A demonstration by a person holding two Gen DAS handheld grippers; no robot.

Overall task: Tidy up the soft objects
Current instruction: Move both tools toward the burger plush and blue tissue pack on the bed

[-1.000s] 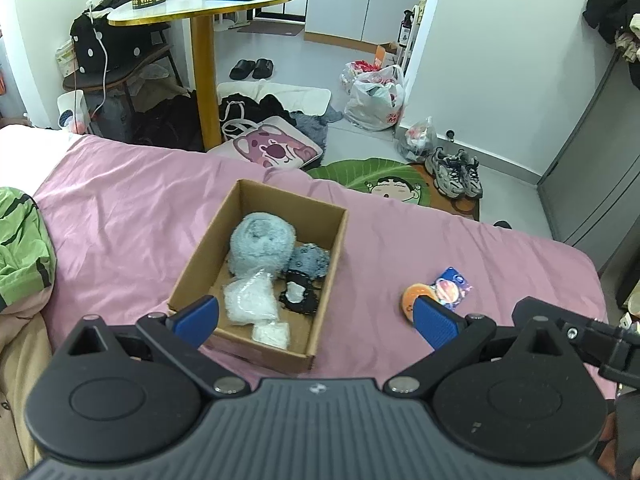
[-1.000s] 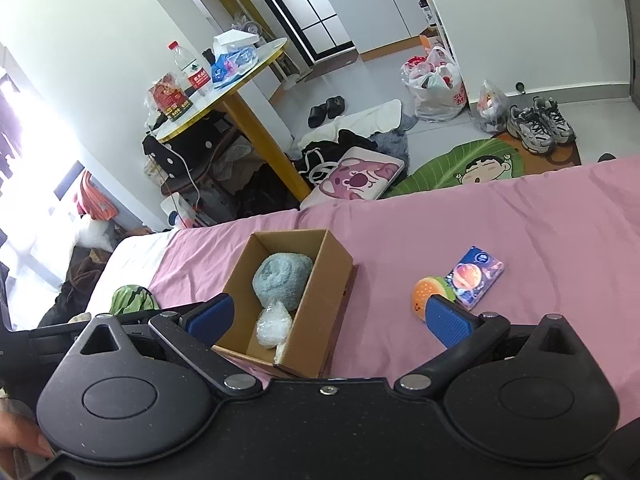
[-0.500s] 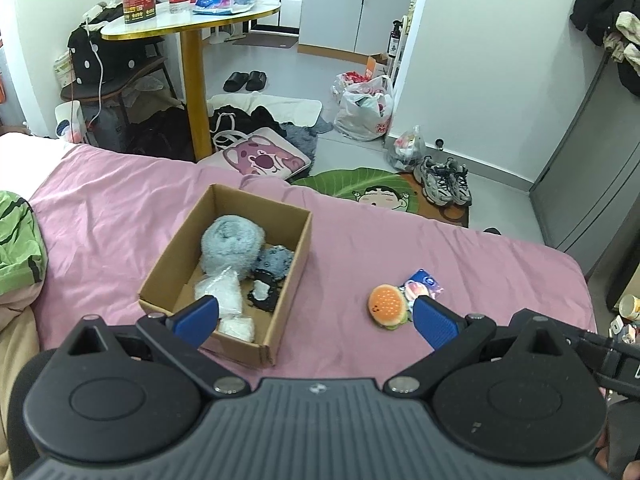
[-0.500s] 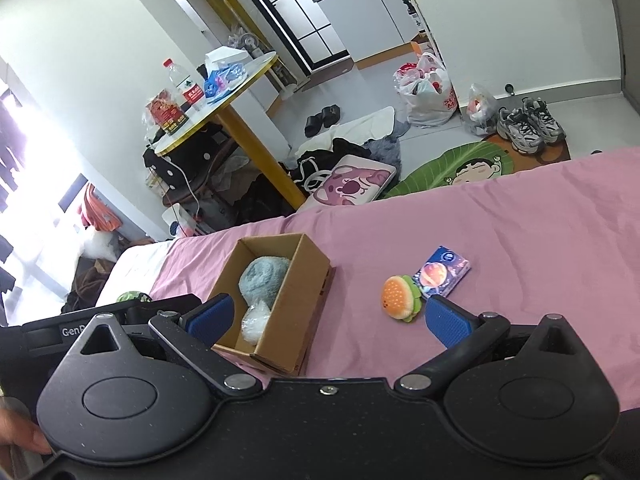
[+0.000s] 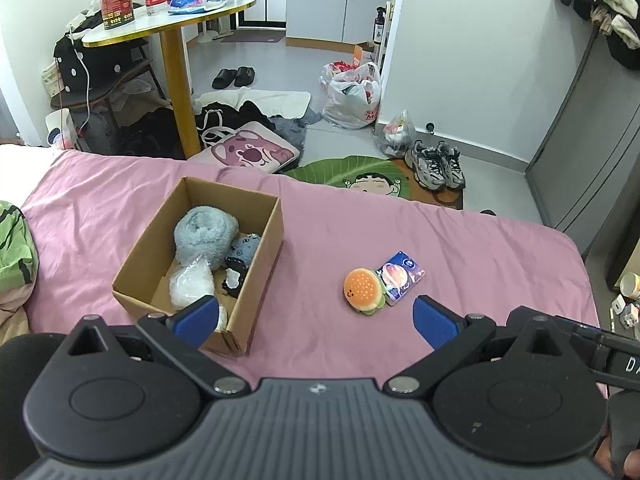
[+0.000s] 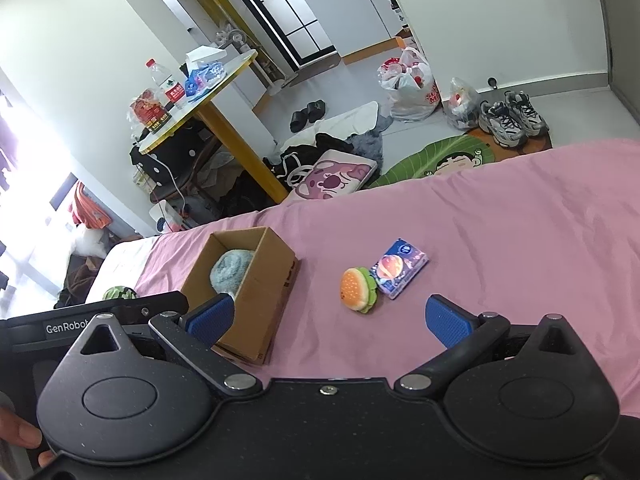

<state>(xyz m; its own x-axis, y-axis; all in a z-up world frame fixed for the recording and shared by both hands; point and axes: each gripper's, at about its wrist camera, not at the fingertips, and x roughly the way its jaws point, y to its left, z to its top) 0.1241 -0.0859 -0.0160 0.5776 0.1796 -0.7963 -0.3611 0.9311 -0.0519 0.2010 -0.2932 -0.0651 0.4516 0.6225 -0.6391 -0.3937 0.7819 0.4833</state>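
Burger plush (image 6: 356,289) on bed (image 6: 520,240), dead ahead between spread right gripper (image 6: 328,320) jaws; left gripper (image 5: 316,320) spread too, box (image 5: 256,264) to plush's left.

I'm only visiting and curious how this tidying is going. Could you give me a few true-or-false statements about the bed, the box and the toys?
1. The burger plush lies inside the cardboard box. False: it lies on the pink sheet, outside the box.
2. A fluffy blue-grey bundle sits in the box. True.
3. The left gripper grips the burger plush. False: it is open and holds nothing.
4. The tissue pack lies right beside the burger plush. True.
5. The right gripper is open. True.
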